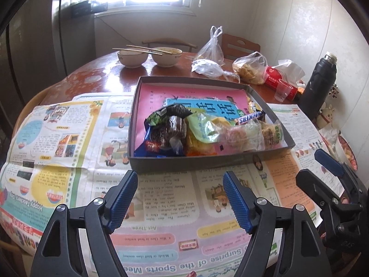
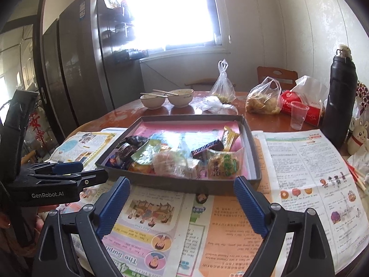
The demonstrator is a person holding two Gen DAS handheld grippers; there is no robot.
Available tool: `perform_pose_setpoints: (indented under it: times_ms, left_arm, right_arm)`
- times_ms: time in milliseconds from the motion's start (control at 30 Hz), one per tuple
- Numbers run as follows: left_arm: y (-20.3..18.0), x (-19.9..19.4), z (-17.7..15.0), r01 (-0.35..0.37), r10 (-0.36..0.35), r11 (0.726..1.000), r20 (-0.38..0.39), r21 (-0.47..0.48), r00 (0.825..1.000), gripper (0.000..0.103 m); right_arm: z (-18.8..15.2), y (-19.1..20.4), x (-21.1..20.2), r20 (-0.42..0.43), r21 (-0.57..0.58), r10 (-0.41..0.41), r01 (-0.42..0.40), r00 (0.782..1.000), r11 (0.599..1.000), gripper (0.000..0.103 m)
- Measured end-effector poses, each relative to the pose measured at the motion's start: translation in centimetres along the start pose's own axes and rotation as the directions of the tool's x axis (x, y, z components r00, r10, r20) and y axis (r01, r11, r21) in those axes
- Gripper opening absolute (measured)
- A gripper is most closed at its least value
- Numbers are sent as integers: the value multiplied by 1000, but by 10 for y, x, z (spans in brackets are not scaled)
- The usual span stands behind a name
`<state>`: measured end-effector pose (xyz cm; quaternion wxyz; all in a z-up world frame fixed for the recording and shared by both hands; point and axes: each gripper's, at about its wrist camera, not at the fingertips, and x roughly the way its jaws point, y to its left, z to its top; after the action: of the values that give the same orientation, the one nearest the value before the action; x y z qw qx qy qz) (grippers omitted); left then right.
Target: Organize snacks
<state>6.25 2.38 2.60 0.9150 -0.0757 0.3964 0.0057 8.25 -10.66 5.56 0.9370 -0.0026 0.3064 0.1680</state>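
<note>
A shallow dark grey box (image 1: 184, 162) (image 2: 175, 182) lined with a pink book sits on newspaper in front of both grippers. Several snacks are piled in its near half: a Snickers bar (image 1: 251, 116) (image 2: 207, 147), a dark cookie packet (image 1: 170, 129), a green and yellow packet (image 1: 203, 129) and a clear-wrapped round cake (image 1: 239, 136) (image 2: 168, 161). My left gripper (image 1: 180, 177) is open just short of the box's near wall, with nothing between its blue pads. My right gripper (image 2: 182, 181) is open wide and empty, also just before that wall. The two grippers hang side by side.
Newspaper (image 1: 161, 207) covers the near table. Behind the box stand two bowls with chopsticks (image 1: 150, 55), plastic bags (image 1: 212, 46), a red tissue pack (image 2: 299, 106), a clear cup (image 2: 298, 115) and a black flask (image 2: 339, 97). A rabbit figurine (image 2: 358, 136) stands at the right edge.
</note>
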Motion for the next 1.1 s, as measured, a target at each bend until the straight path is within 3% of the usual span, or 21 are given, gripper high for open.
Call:
perform_pose_setpoints:
  times_ms: [200, 467, 1100]
  left_arm:
    - [-5, -1, -15, -3, 3, 1000, -30, 14, 1000, 78]
    - [-7, -2, -25, -12, 13, 1000, -45, 26, 999, 78]
    - [-8, -7, -31, -19, 21, 999, -52, 38, 998, 78]
  right_arm:
    - [-12, -2, 2, -52, 27, 7, -5, 999, 1000, 94]
    - [-24, -4, 2, -92, 25, -42, 44, 995, 999, 94]
    - [-30, -3, -2, -99, 47, -44, 49, 994, 998, 94]
